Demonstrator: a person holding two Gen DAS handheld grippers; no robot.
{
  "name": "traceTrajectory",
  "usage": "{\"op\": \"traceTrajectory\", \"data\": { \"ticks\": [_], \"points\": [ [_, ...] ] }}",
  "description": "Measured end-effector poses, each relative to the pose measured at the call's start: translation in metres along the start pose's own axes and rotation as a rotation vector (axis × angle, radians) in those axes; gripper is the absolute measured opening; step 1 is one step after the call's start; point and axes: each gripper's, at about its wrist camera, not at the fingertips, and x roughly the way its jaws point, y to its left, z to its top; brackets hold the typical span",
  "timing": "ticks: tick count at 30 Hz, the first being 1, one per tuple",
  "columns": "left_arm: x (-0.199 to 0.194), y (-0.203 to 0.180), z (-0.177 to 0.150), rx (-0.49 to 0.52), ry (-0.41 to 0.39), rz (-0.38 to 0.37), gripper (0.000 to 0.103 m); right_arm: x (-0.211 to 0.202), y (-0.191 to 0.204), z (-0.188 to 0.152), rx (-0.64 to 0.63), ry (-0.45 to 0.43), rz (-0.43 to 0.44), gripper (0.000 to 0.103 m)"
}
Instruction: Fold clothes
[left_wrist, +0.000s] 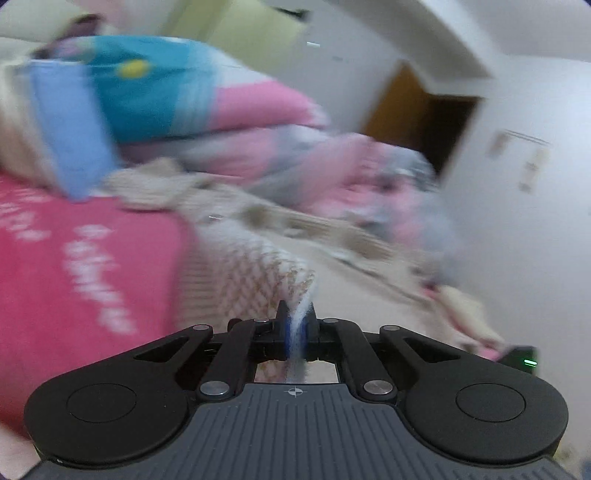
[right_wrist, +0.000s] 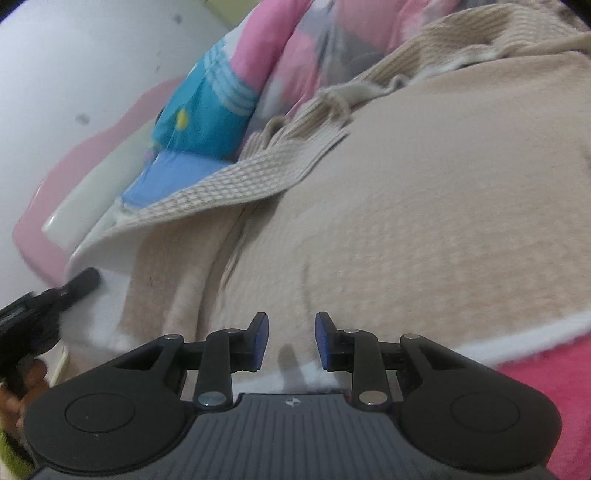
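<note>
A knit garment (right_wrist: 258, 173) lies on the blanket (right_wrist: 424, 221), with pillows (right_wrist: 207, 110) piled behind it.

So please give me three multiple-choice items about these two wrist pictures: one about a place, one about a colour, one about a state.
1. Where is the beige waffle-knit garment relative to the left gripper?
A. pinched between its fingers
B. lying far from it
C. hanging on the wall

2. What colour is the blanket with white lettering?
A. green
B. pink
C. black

3. How is the right gripper?
A. shut on the garment
B. open, holding nothing
C. shut on a pillow

Answers: 1 A, a white-edged corner of cloth runs between the closed blue pads. 2 B, it fills the lower left of the left wrist view. 3 B, a clear gap separates its pads above the plush beige blanket.
</note>
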Motion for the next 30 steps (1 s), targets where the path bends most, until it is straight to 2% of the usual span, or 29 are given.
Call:
{"op": "traceTrajectory", "data": {
  "ticks": [3,5,8,10,13,16,19,23,27,30],
  "points": [
    [0.032,-0.015,-0.013,0.005,0.054,-0.076,0.003,-0.008,-0.012,0.003,0.072,-0.041,0.023,0.029],
    [0.055,-0.018,-0.026,0.008,0.101,-0.092,0.003,-0.013,-0.022,0.005,0.130,-0.053,0.055,0.029],
    [0.085,-0.016,-0.050,0.024,0.177,-0.062,0.003,-0.017,-0.037,0.010,0.216,-0.069,0.096,0.030],
    [0.095,-0.012,-0.062,0.029,0.214,-0.054,0.003,-0.015,-0.048,0.016,0.277,-0.068,0.135,0.035],
    [0.097,-0.006,-0.068,0.067,0.219,-0.027,0.006,-0.005,-0.060,0.028,0.350,-0.054,0.194,0.041],
    [0.095,-0.003,-0.069,0.066,0.211,-0.033,0.006,0.015,-0.064,0.044,0.375,-0.023,0.234,0.046],
    [0.096,0.000,-0.071,0.074,0.203,-0.040,0.007,0.048,-0.073,0.071,0.446,0.000,0.259,0.057],
    [0.096,0.004,-0.075,0.082,0.186,-0.068,0.007,0.100,-0.080,0.111,0.492,0.019,0.206,0.058],
    [0.098,0.014,-0.075,0.081,0.176,-0.129,0.007,0.154,-0.086,0.152,0.528,0.036,0.138,0.058],
    [0.098,0.021,-0.077,0.082,0.167,-0.174,0.007,0.196,-0.086,0.183,0.476,0.041,0.066,0.056]
  ]
}}
